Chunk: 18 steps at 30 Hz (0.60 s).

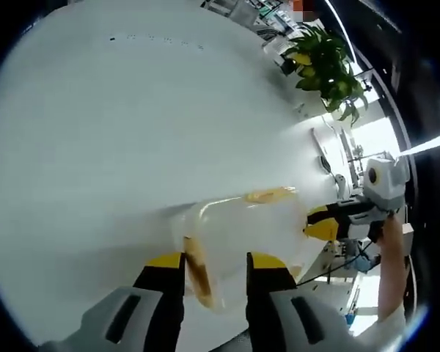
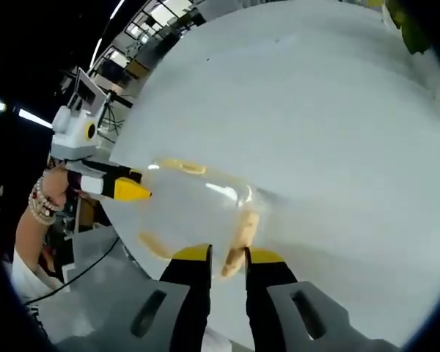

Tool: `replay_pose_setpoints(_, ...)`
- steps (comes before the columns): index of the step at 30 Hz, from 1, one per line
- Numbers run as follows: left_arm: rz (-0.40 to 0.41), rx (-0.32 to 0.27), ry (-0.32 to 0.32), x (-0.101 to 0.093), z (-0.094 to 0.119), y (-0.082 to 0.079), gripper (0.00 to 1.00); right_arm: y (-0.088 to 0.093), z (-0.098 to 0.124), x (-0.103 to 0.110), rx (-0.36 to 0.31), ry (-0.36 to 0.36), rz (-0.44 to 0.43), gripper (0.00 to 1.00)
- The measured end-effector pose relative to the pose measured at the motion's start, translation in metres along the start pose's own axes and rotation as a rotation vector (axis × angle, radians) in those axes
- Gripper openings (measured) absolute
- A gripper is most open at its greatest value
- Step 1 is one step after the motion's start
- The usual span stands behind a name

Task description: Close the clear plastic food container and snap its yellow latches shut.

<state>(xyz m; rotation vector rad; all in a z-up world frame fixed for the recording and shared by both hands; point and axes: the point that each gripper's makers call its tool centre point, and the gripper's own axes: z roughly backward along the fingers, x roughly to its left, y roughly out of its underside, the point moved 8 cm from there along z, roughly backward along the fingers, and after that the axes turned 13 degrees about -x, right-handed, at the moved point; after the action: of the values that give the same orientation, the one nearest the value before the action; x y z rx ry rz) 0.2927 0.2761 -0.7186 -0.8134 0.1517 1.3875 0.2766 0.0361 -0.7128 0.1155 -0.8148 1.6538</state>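
The jaws of the left gripper (image 1: 215, 265) stood parted, one on each side of a yellow latch (image 1: 199, 273) on the near edge of the clear plastic container (image 1: 242, 235); whether they pressed on the latch could not be told. In the right gripper view, the jaws of the right gripper (image 2: 228, 254) likewise stood a little apart around another yellow latch (image 2: 241, 238) on the container (image 2: 198, 209), the latch lying in the gap between the yellow-tipped jaws (contact could not be confirmed).

The container rested on a white table (image 1: 132, 117), near its edge. The body was transparent and blurred in both views. A further yellow latch (image 1: 270, 195) showed on the far edge in the left gripper view.

Each gripper appeared in the other's view: the right gripper came in from the right of the left gripper view, its yellow tip just beside the container's side; the left gripper (image 2: 132, 189) came in from the left of the right gripper view, held by a hand (image 2: 55, 187) wearing bead bracelets (image 2: 38, 205).

A green plant (image 1: 324, 67) stood beyond the table.
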Motion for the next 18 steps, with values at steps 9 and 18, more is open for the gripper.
replay_pose_setpoints(9, 0.026, -0.014, 0.012, 0.0016, -0.0014, 0.003, 0.27, -0.0023, 0.0003, 0.0036, 0.016, 0.02, 0.034, 0.13)
replay_pose_setpoints(18, -0.079, -0.021, -0.002, -0.0035, -0.0028, 0.0001, 0.29, -0.0063, 0.0004, 0.0072, 0.029, 0.031, 0.125, 0.13)
